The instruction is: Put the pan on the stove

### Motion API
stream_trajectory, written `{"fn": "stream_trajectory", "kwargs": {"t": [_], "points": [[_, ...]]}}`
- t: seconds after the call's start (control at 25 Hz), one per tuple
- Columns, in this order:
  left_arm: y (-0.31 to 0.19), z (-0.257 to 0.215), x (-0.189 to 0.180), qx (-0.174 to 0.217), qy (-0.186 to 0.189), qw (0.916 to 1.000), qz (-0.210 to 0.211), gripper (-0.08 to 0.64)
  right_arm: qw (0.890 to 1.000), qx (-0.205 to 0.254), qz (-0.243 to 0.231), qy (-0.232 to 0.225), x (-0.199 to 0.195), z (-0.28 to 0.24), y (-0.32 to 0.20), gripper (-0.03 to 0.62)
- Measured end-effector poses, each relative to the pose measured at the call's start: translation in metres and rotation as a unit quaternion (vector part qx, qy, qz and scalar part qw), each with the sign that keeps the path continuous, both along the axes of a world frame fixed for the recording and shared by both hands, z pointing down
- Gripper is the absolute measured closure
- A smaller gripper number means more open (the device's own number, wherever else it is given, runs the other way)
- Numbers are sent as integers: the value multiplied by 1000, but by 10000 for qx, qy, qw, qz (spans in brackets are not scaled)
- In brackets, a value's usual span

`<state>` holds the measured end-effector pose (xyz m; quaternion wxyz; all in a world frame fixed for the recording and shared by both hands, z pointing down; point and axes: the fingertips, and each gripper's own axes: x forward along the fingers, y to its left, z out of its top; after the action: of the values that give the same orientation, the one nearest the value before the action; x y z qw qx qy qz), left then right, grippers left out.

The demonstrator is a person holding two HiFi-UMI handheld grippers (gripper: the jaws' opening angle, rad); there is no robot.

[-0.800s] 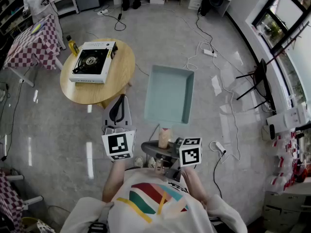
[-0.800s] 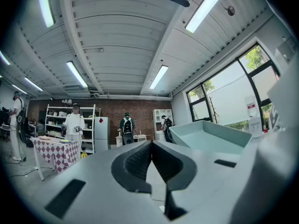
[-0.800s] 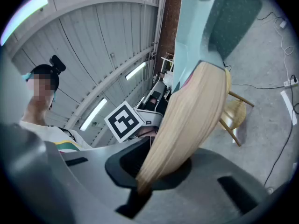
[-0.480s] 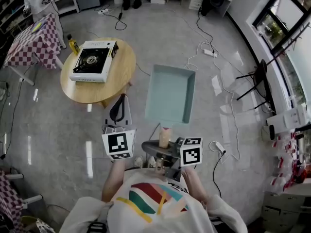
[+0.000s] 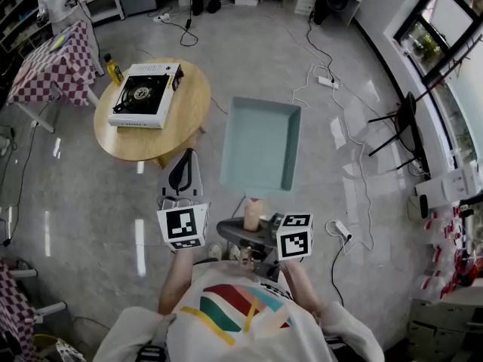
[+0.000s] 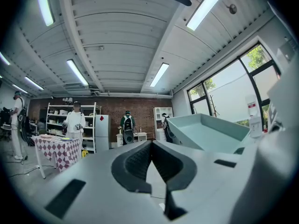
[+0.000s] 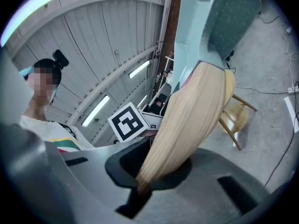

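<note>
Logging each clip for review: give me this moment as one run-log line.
right tongs: shut on pan handle | left tongs: shut, empty | pan: held in air, not on stove | stove: bare, on round table

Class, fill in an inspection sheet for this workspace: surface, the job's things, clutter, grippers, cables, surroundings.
Surface: round wooden table standing on a grey floor.
Job's things: stove sits on the table; teal square pan is held in the air, apart from the table.
Clutter: yellow bottle on the table beside the stove.
Grippers: right gripper shut on the pan's wooden handle; left gripper shut, empty.
Cables: white cable with power strip and black cable on the floor.
Surroundings: checked table, black folding chair.
</note>
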<state>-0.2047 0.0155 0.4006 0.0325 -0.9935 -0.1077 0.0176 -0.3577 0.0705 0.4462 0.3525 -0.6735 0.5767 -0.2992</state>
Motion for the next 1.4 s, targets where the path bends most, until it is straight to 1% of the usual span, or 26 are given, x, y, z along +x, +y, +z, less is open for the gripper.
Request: {"fn": "stream_trajectory", "kwargs": {"t": [0.12,0.32,0.48,0.68,0.96,1.04,1.16,1.28,1.4], "points": [[5,0,3,-3,27,10000,-37,554,10000,57,16,-15,3,0,6,592],[20,-2,10,9,175,9998,-21,554,9998,-121,131,-20,8,16,26,593],[37,-15,21,122,335,9994,52,554,9996,3,272,-57,13,14,46,593],[56,-29,44,258,503,9982,201,554,9988,-72,472,125,26,13,68,592],[82,-32,86,92,693,9961,536,554,9968,-134,676,394,69,11,81,592],[84,-33,100,26,710,9958,572,554,9966,-179,692,403,83,9,81,592],[77,-35,122,-1,734,9956,576,554,9969,-56,675,406,100,6,75,593],[77,-33,149,2,739,9952,636,554,9963,-47,734,455,127,5,74,592],[73,-35,181,-6,716,9952,664,554,9961,4,782,400,161,0,71,593]]}}
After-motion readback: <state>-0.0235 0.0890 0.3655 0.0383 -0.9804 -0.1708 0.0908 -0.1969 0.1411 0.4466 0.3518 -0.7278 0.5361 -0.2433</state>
